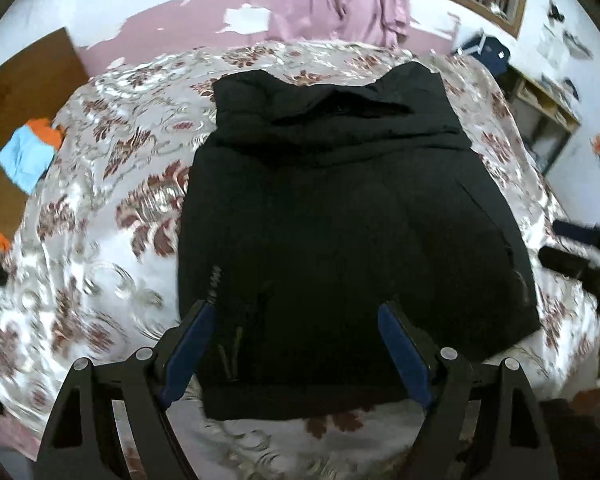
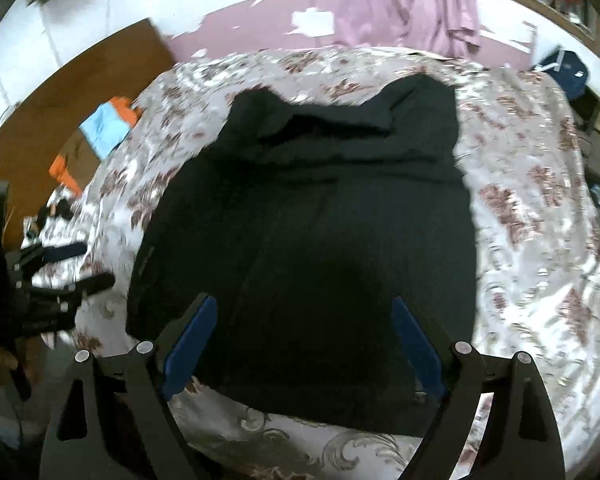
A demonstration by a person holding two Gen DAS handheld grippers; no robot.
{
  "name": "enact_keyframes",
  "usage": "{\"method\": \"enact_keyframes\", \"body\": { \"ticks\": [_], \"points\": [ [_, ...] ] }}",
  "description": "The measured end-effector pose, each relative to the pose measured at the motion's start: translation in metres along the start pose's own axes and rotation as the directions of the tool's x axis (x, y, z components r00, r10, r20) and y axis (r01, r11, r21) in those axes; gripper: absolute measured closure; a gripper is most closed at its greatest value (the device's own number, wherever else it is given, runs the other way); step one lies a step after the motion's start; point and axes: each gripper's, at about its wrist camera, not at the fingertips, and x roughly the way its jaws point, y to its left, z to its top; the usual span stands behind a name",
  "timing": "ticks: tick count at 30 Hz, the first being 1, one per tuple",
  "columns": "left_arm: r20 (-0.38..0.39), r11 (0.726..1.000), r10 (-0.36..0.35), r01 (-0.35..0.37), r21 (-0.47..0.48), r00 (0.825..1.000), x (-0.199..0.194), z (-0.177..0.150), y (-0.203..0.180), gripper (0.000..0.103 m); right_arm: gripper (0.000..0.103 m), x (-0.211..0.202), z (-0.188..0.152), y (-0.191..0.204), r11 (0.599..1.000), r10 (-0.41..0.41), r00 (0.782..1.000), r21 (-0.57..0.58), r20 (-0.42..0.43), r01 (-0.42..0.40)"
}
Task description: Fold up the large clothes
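Blue-padded left gripper jaws apart at lower frame, nothing clamped, right gripper likewise spread wide — black hooded sweatshirt flat at centre on floral satin bedspread

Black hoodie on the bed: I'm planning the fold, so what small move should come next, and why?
Probably lower both grippers onto the near hem. The black hoodie lies flat on the floral bedspread, and the left gripper and right gripper hover over that hem, jaws open and empty.
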Motion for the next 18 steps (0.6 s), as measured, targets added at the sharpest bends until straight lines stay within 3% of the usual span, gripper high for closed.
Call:
{"method": "enact_keyframes", "body": {
  "ticks": [5, 11, 14, 18],
  "points": [
    [0.072, 0.999, 0.021, -0.018, -0.03, 0.997, 0.029, -0.052, -0.013, 0.02, 0.017, 0.045, -0.048, -0.006, 0.999, 0.026, 0.999, -0.025, 0.043, -0.025],
    [0.208, 0.999, 0.042, -0.04, -0.014, 0.977, 0.034, -0.105, -0.025, 0.02, 0.017, 0.065, -0.091, -0.014, 0.999, 0.007, 0.979, -0.033, 0.203, 0.0],
    [0.2, 0.998, 0.068, -0.068, -0.009, 0.977, 0.031, -0.121, -0.028, 0.02, 0.017, 0.065, -0.107, -0.015, 0.999, -0.026, 0.962, -0.024, 0.27, 0.034],
    [0.195, 0.99, 0.12, -0.132, 0.047, 0.973, 0.034, -0.149, -0.036, 0.019, 0.017, 0.05, -0.123, -0.019, 0.999, -0.042, 0.967, 0.018, 0.252, 0.039]
  ]
}}
